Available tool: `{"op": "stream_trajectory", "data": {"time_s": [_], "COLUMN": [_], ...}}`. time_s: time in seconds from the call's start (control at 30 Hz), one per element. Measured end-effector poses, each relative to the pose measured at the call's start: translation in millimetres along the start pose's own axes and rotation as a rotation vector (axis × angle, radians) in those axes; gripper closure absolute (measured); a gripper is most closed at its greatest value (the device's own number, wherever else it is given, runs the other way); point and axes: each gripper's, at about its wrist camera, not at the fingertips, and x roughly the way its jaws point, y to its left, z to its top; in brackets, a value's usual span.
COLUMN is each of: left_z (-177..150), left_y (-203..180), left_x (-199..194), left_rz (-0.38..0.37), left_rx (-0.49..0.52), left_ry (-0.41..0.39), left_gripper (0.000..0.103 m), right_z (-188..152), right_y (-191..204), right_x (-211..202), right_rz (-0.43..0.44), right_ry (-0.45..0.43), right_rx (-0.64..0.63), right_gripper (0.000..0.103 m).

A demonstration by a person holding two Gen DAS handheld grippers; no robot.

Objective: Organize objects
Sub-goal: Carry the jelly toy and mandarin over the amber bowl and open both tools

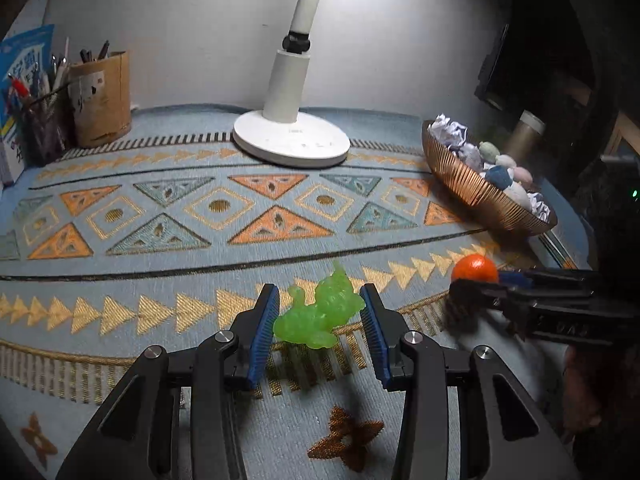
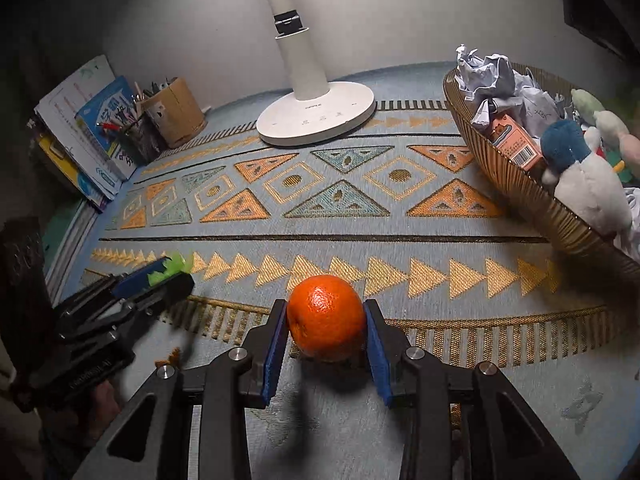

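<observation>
Left wrist view showed the left gripper [image 1: 319,312] clasping the green toy [image 1: 318,314]; the right gripper [image 2: 326,326] clasped the orange [image 2: 325,317] above the bench; carrying both to the basket [image 2: 516,178] likely followed.

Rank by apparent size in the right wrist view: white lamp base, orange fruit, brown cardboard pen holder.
1. White round lamp base
2. Orange fruit, though nearness inflates it
3. Brown cardboard pen holder, far back, so true rank against the fruit is unsure

The white desk lamp [image 1: 294,120] lights the patterned cloth [image 1: 160,184] from above. Corners are dark and strongly curved. The far right looks blurred.
</observation>
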Motion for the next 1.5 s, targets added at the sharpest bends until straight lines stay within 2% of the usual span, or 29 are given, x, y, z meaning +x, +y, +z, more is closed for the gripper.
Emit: {"op": "stream_trajectory", "data": {"time_s": [0.03, 0.13, 0.2, 0.27, 0.3, 0.5, 0.6, 0.7, 0.83, 0.9, 1.1, 1.17, 1.23, 1.33, 1.4, 1.5], "left_z": [-1, -1, 0, -1, -1, -3, -3, -2, -3, -3, -3, -2, 0, 17, 42, 86], "left_y": [0, 0, 5, 9, 10, 0, 3, 5, 2, 3, 0, -5, -13, -37, -65, -112], "left_x": [-3, 2, 7, 9, 10, 11, 12, 11, 11, 11, 9, 7, 7, 1, -2, 7], "left_rz": [-0.037, -0.026, -0.018, -0.037, -0.06, -0.051, -0.052, -0.058, -0.055, -0.055, -0.044, -0.018, 0.008, -0.054, -0.087, -0.159], "left_rx": [0.002, -0.007, -0.032, -0.052, -0.052, -0.005, -0.019, -0.026, -0.014, -0.017, -0.005, 0.01, 0.029, 0.036, 0.079, 0.123], "left_ry": [-0.01, 0.014, 0.036, 0.045, 0.056, 0.061, 0.067, 0.066, 0.065, 0.067, 0.059, 0.048, 0.056, 0.035, -0.01, -0.061], "left_gripper": [0.064, 0.064, 0.064, 0.064, 0.064, 0.064, 0.064, 0.064, 0.064, 0.064, 0.064, 0.064, 0.064, 0.064, 0.064, 0.064], "right_z": [-4, -8, -8, -8, -9, -9, -6, -6, -8, -9, -12, -13, -19, -24, -14, 15], "right_y": [1, 4, 1, 1, 2, 4, 6, 6, 5, 8, 15, 12, 5, -21, -41, -69], "right_x": [6, 24, 27, 26, 28, 25, 30, 31, 25, 26, 25, 16, 0, -30, -61, -117], "right_rz": [-0.008, -0.043, -0.03, -0.018, -0.022, -0.031, -0.061, -0.051, -0.021, -0.023, -0.072, -0.059, -0.004, 0.045, 0.014, -0.078], "right_ry": [-0.011, -0.041, -0.041, -0.055, -0.044, -0.059, -0.045, -0.053, -0.079, -0.075, -0.092, -0.125, -0.153, -0.178, -0.242, -0.392], "right_rx": [-0.013, -0.067, -0.064, -0.067, -0.058, -0.055, -0.053, -0.048, -0.051, -0.064, -0.1, -0.096, -0.075, 0.003, 0.027, 0.057], "right_gripper": [0.067, 0.067, 0.067, 0.058, 0.051, 0.05, 0.05, 0.05, 0.057, 0.066, 0.067, 0.067, 0.067, 0.067, 0.067, 0.067]}}
